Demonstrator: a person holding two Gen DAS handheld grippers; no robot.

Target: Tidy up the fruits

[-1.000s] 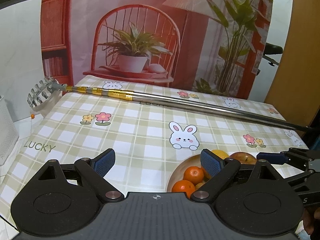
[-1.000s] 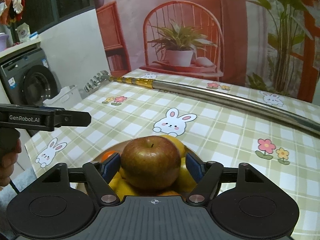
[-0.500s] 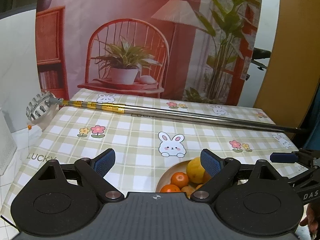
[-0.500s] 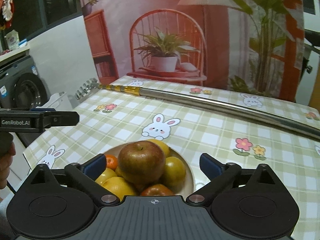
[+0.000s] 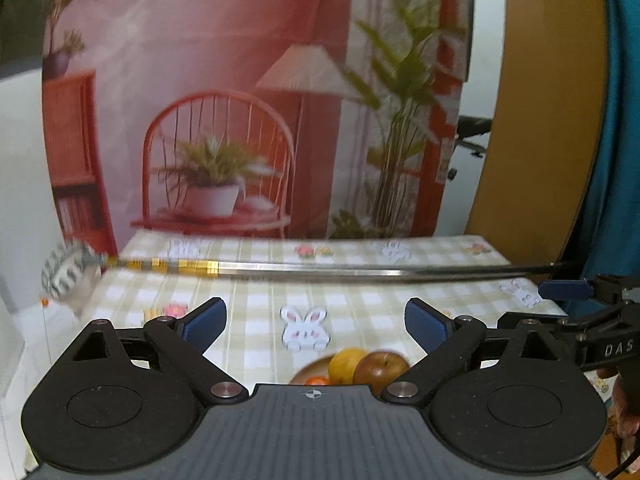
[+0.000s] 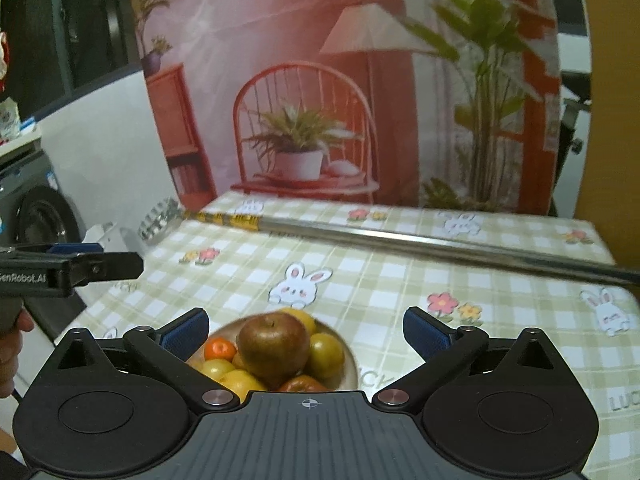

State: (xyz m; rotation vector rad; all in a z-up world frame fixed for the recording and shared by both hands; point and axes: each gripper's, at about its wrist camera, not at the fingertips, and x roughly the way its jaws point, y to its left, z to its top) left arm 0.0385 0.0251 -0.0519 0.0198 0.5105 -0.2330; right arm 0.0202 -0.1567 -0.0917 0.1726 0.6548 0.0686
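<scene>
Checked tablecloth printed "LUCKY" carries one bowl at its near edge, piled with one brown apple and smaller fruits. Right gripper and left gripper, marked "GenRobot.AI", both gape wide, holding nothing.

right tongs spread wide, apple atop fruit bowl

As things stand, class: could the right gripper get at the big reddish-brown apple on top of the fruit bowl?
Probably yes. The right gripper is open, its jaws spread wider than the apple, which sits on top of the pile in the bowl with nothing over it.
</scene>
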